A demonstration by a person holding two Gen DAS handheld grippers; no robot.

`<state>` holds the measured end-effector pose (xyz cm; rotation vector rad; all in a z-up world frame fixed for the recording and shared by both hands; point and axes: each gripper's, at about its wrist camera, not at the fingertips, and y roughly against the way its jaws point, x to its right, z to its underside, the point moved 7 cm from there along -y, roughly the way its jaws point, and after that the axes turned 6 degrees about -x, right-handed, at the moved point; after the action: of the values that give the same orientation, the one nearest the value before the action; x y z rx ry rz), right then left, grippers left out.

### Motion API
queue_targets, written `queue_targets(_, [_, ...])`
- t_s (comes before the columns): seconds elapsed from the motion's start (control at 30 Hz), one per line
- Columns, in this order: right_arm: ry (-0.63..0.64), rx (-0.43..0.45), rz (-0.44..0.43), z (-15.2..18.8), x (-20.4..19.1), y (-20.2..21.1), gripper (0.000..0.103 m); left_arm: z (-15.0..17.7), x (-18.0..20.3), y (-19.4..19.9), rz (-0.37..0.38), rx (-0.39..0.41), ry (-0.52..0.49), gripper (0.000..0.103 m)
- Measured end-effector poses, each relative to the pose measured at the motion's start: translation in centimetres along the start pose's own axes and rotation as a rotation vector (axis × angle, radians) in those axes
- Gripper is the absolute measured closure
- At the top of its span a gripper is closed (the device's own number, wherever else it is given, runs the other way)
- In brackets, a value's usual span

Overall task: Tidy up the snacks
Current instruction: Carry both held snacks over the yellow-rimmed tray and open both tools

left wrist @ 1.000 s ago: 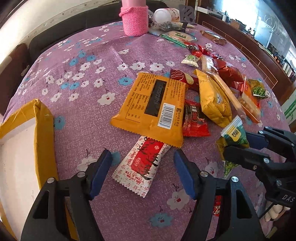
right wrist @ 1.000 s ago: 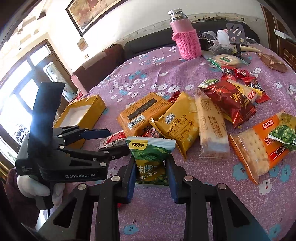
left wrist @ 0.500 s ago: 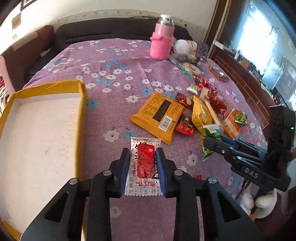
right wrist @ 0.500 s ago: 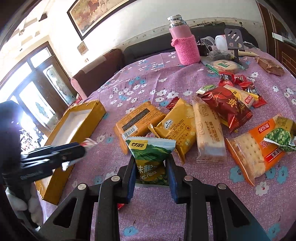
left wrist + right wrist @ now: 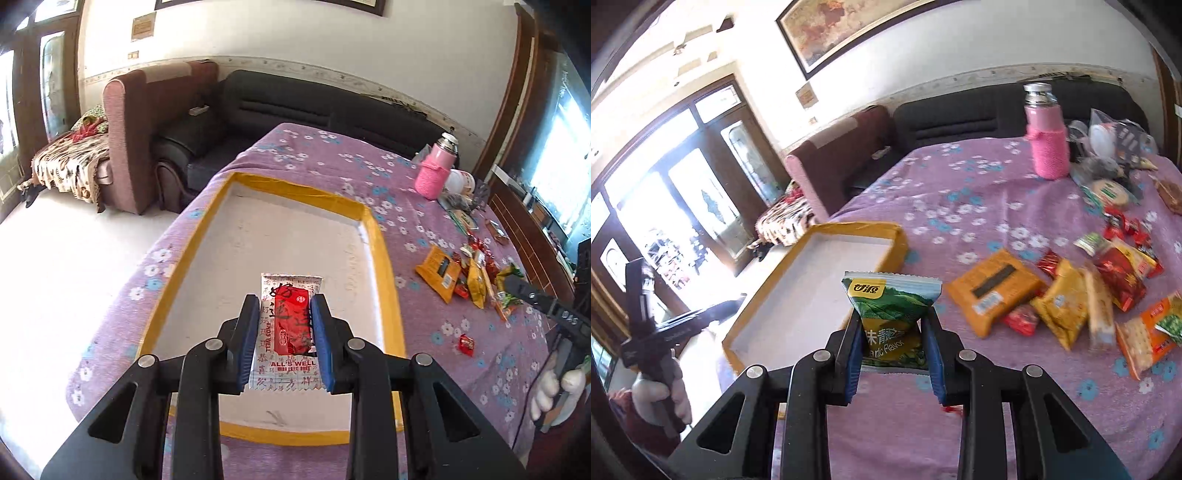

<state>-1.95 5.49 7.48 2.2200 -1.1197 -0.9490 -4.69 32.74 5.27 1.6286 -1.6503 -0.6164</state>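
L gripper [image 5: 284, 336] is clamped on a white-and-red snack packet [image 5: 290, 332] printed "ALL'S WELL", blue pads [image 5: 248, 338] pressing both long edges. Packet hangs over the white floor of a shallow yellow-rimmed box [image 5: 382, 258], not touching it as far as can be told. Box sits near the edge of a table w/ purple floral cloth [image 5: 321, 155].

R gripper [image 5: 892, 343] is squeezed on a green pea snack bag [image 5: 892, 306], "garlic flavor" on the front, top of bag fanning out above the pads. Bag is held above the cloth, just beside the box's near corner, box [image 5: 897, 236] to its left.

To the right of that bag lies the loose pile: orange packet w/ barcode [image 5: 993, 291], yellow cracker pack [image 5: 1062, 306], small red candies [image 5: 1021, 319], dark red bag [image 5: 1119, 275], orange cracker pack [image 5: 1145, 338]. Pink knit-sleeved flask [image 5: 1047, 136] stands upright at the far side.
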Motion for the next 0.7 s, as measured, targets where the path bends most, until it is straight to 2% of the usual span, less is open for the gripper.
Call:
queue_targets(0.1, [0.039, -0.079, -0.092, -0.7, -5.5, -2.3, 0.073, -0.1, -2.6, -0.7, -0.049, -0.003, 0.016, 0.077])
queue_targets(0.17, [0.059, -0.168, -0.143, 0.0, -8.9, -5.3, 0.073, 0.2, -3.8, -1.8, -0.046, -0.026, 0.036, 0.077])
queue_targets(0.33, [0.091, -0.344, -0.156, 3.7, -14.2, -13.9, 0.073, 1.5, -5.7, -4.4, -0.069, -0.089, 0.044, 0.077])
queue_targets(0.43, [0.107, -0.393, -0.139, 5.4, -15.9, -17.0, 0.073, 2.1, -6.7, -5.1, -0.068, -0.119, 0.058, 0.076])
queue_targets(0.5, [0.122, -0.415, -0.13, 6.1, -16.8, -18.2, 0.073, 2.1, -7.1, -5.2, -0.041, -0.126, 0.072, 0.075])
queue_targets(0.6, [0.141, -0.421, -0.115, 6.4, -17.7, -19.1, 0.07, 2.0, -7.3, -4.9, 0.004, -0.123, 0.085, 0.075])
queue_targets(0.7, [0.131, -0.421, -0.116, 6.3, -18.0, -19.3, 0.063, 1.9, -7.5, -4.4, 0.019, -0.118, 0.105, 0.074])
